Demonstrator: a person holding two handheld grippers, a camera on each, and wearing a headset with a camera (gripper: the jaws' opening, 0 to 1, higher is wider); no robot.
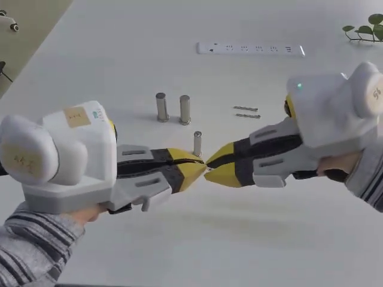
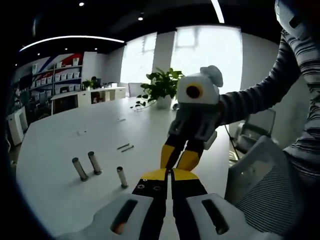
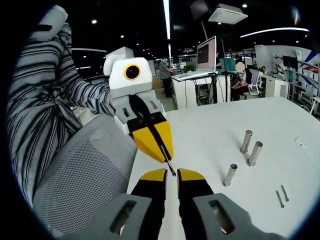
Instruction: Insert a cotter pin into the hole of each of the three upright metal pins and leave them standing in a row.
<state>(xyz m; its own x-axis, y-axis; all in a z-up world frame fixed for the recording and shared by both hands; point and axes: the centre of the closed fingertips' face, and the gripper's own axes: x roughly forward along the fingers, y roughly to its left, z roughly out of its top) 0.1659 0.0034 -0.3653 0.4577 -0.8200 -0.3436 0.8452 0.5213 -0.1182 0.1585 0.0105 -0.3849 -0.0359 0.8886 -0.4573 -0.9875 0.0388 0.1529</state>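
Observation:
Three upright metal pins stand on the white table: two side by side [image 1: 161, 106] [image 1: 185, 109] and one nearer [image 1: 197, 143]. My left gripper [image 1: 203, 166] comes in from the left, shut on a thin cotter pin [image 3: 169, 162] that sticks out past its yellow tips. From the right, my right gripper [image 1: 210, 168] meets it tip to tip just in front of the nearest pin. In the right gripper view its jaws [image 3: 172, 175] stand narrowly open, with the cotter pin's free end between them. Two loose cotter pins [image 1: 246, 112] lie to the right of the metal pins.
A white power strip [image 1: 251, 49] lies at the far side of the table, and plant leaves [image 1: 365, 28] reach in at the far right corner. A grey mesh chair [image 3: 85, 175] stands beside the table edge. Bare table [image 1: 239, 239] lies in front of the grippers.

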